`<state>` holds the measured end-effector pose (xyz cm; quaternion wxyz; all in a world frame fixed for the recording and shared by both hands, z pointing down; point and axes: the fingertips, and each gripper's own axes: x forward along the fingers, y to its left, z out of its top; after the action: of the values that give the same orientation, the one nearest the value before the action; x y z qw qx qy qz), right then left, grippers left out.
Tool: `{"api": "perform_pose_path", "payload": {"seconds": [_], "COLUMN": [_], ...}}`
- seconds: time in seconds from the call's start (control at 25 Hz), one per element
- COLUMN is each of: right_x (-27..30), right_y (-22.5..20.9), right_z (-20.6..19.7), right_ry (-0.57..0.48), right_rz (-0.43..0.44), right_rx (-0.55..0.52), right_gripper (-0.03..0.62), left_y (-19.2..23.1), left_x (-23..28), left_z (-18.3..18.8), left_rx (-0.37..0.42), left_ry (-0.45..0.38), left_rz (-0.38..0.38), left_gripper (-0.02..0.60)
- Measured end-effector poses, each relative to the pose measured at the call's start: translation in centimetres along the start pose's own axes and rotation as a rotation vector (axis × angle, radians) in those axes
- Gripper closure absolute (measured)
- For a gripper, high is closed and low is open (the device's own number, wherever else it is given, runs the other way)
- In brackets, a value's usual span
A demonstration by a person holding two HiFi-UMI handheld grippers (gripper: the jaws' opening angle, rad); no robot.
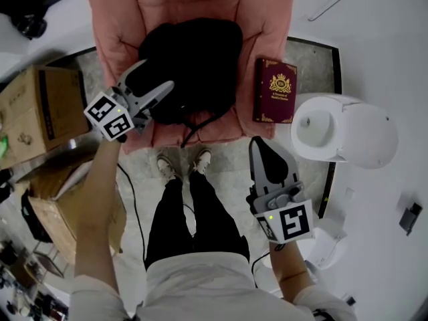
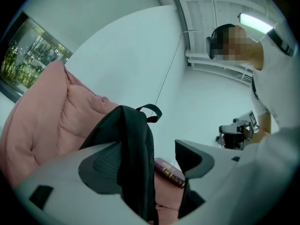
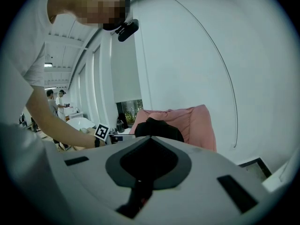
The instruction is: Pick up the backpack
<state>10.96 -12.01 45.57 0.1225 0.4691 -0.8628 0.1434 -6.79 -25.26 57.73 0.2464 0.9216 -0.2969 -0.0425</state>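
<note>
White shirt (image 1: 194,283), black trousers (image 1: 195,219), pale sneakers (image 1: 166,166)

You are holding your grey-and-black left gripper (image 1: 155,79) forward on your bare, outstretched left arm (image 1: 99,199), its jaws standing wide apart. You are keeping your matching right gripper (image 1: 262,151) closer to your body, its jaws pressing together.

Black backpack (image 1: 194,59), pink cushion (image 1: 267,19), maroon book (image 1: 275,90) with gold crest.

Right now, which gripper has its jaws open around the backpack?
The left gripper: jaws apart, part of the backpack between them. The right gripper is shut, clear of it.
</note>
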Motion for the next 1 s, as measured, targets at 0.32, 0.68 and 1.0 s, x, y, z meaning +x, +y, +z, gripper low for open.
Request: {"api": "perform_pose_path", "payload": {"seconds": [0.32,0.68,1.0], "right_x": [0.2,0.0,-0.5], "right_y": [-0.4,-1.7,-2.8], "right_z": [-0.8,-0.9,-1.5], "right_ry": [0.021,0.033,0.032], "right_rz": [0.012,0.004,-0.018], "right_rx": [0.001,0.002,0.014], "right_gripper": [0.572,0.572,0.572], "left_y": [-0.5,-0.4,-2.3], "left_x": [2.3,4.7,8.6], "left_z": [1.2,3.0,4.1], "left_rx": [-0.017,-0.093,-0.139], "left_ry": [-0.019,-0.061,-0.032], "left_rz": [-0.092,-0.158,-0.290], "left_gripper": [0.232,0.233,0.233]}}
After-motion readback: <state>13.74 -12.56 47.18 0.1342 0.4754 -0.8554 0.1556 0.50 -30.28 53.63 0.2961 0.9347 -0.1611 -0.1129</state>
